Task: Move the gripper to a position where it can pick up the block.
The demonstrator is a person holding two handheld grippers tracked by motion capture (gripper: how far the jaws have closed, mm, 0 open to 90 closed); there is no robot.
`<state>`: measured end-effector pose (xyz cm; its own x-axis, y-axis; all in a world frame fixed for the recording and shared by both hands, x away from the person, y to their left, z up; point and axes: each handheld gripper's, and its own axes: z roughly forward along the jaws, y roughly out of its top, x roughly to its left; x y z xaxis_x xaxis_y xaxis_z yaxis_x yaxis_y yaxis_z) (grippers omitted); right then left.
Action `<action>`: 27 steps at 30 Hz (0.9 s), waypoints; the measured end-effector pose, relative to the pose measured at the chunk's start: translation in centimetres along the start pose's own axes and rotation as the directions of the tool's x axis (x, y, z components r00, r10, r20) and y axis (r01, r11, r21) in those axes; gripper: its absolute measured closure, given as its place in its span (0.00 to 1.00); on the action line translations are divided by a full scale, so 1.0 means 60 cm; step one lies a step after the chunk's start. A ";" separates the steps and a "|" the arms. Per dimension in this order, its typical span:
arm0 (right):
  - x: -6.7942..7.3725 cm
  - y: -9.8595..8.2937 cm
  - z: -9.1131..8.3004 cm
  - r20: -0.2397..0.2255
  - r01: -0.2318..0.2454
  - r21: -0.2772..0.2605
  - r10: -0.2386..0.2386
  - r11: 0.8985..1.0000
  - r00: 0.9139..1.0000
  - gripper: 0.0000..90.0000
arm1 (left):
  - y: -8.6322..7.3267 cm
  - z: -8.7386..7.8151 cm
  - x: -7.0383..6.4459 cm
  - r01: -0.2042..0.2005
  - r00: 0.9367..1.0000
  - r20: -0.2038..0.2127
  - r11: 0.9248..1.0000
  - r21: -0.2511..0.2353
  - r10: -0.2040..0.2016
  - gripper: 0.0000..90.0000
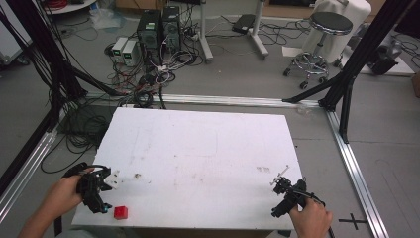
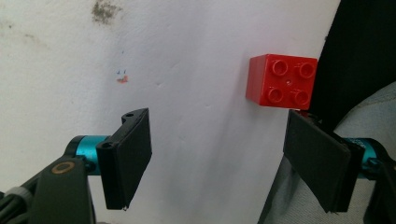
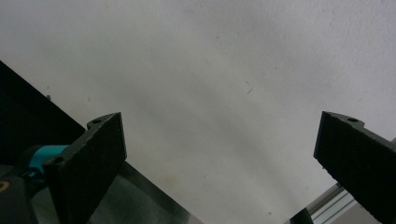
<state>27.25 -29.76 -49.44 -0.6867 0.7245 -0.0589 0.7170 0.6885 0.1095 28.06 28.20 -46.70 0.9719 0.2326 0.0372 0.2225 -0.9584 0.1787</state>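
- Left gripper (image 1: 101,191), high view: held in the person's left hand (image 1: 62,194) at the near-left corner of the white table (image 1: 198,148). A red brick (image 1: 121,212) lies just beside it toward 4 o'clock, close to the near edge. Whether the jaws are spread cannot be told from this view.
- Right gripper (image 1: 283,191), high view: held in the right hand (image 1: 312,218) at the near-right corner, well apart from the brick. The left tool is plainly the nearer one. Beyond the table, on the floor: two computer towers (image 1: 159,29) and a stool (image 1: 322,37).
- Left gripper (image 2: 224,163), left gripper view: jaws stand wide apart with nothing between them. The red brick (image 2: 282,81), four studs up, sits ahead of the gap and off toward 1 o'clock, just above the right-hand jaw's tip, not touching it. The brick looks near-square, so no long axis to line up with; it rests right at the table edge.
- Judgement: the coming move turns on that offset. The tool wants shifting toward 1 o'clock, so the brick falls midway between the jaws, before closing.
- Right gripper (image 3: 219,158), right gripper view: jaws fully apart, empty, over bare table surface near its edge; an aluminium rail (image 3: 327,203) shows at 5 o'clock.
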 end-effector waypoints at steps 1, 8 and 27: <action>0.000 0.000 0.000 -0.001 0.002 -0.001 -0.002 1.000 1.000 0.02 | 0.002 0.000 -0.001 -0.008 1.000 0.004 1.000 0.000 0.008 0.27; -0.001 -0.002 -0.001 -0.004 -0.003 -0.002 0.003 1.000 1.000 0.02 | 0.011 0.001 -0.012 -0.100 0.995 0.026 0.995 0.001 0.100 0.27; 0.000 -0.003 0.000 -0.009 -0.010 -0.001 0.009 1.000 1.000 0.02 | 0.030 0.020 -0.039 -0.158 0.987 0.033 0.987 0.038 0.156 0.27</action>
<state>27.11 -29.90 -49.48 -0.6809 0.7307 -0.0490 0.7233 0.6815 0.1112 26.29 25.75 -47.64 0.9967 0.0741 0.0319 0.0693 -0.9887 0.1329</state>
